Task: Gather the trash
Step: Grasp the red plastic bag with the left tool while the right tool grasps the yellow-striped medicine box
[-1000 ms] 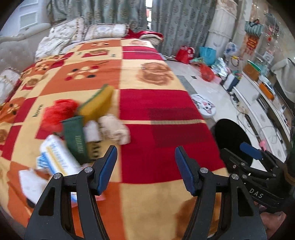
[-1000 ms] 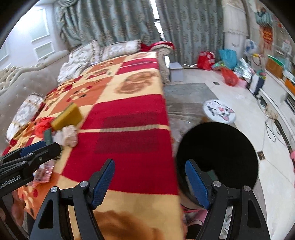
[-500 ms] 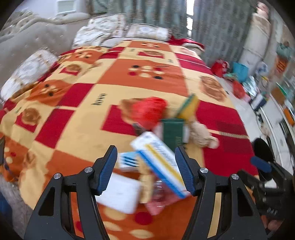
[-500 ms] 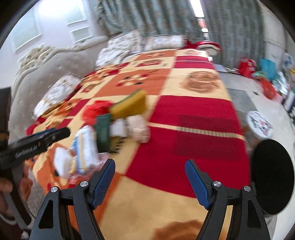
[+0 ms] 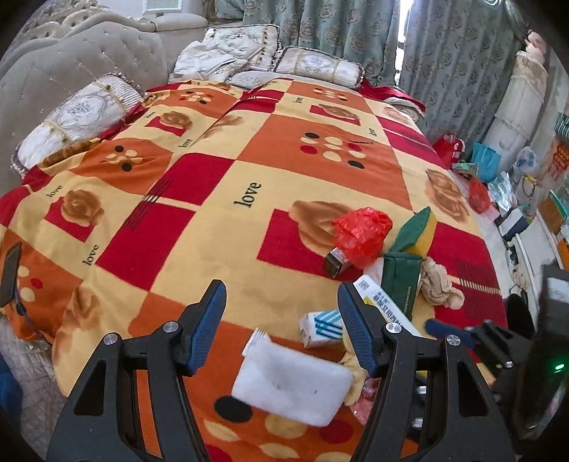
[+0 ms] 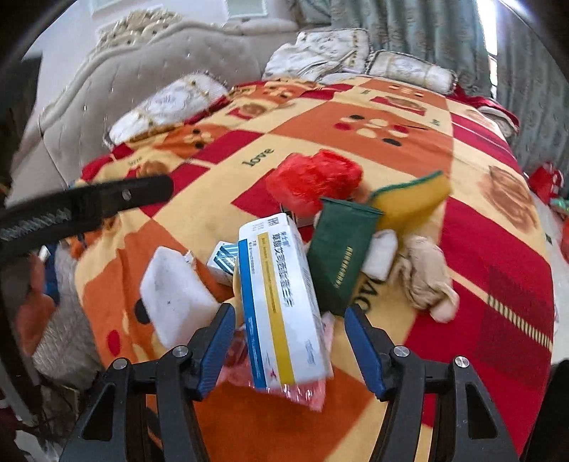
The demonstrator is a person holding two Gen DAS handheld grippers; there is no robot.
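Reaching over the near edge of the bed (image 5: 249, 170), both grippers hang spread wide with nothing between their fingers. The right gripper (image 6: 290, 343) frames a white medicine box (image 6: 281, 302) with blue and yellow stripes, the closest piece of trash in its view; the left gripper (image 5: 281, 325) hovers above a white foam block (image 5: 295, 382) lying flat on the blanket.

The trash sits in one loose heap near the foot of the bed, on its right-hand side. By my count it holds one of each:
- the foam block, probably very light and a little springy, best pinched across its short sides
- the medicine box, likely light, stiff card that would dent if squeezed hard, so grip across its narrow width
- a small blue-striped white carton (image 5: 322, 328) just behind the block
- a pink crinkly wrapper (image 6: 306, 389) poking out under the medicine box, thin and probably slippery
- a dark green packet (image 6: 339, 256) leaning on the pile
- a small white roll (image 6: 382, 254) beside it
- a beige crumpled rag (image 6: 425, 279), soft, easy to bunch anywhere
- a yellow sponge (image 6: 412, 199) with a green scrub face, squashy
- a red plastic bag (image 6: 313, 181), bunched up, light and easy to snag
- a small dark box (image 5: 336, 261) tucked against the red bag

Farther off, three pillows (image 5: 78, 117) lie near the headboard (image 5: 89, 57), with curtains (image 5: 341, 32) beyond.
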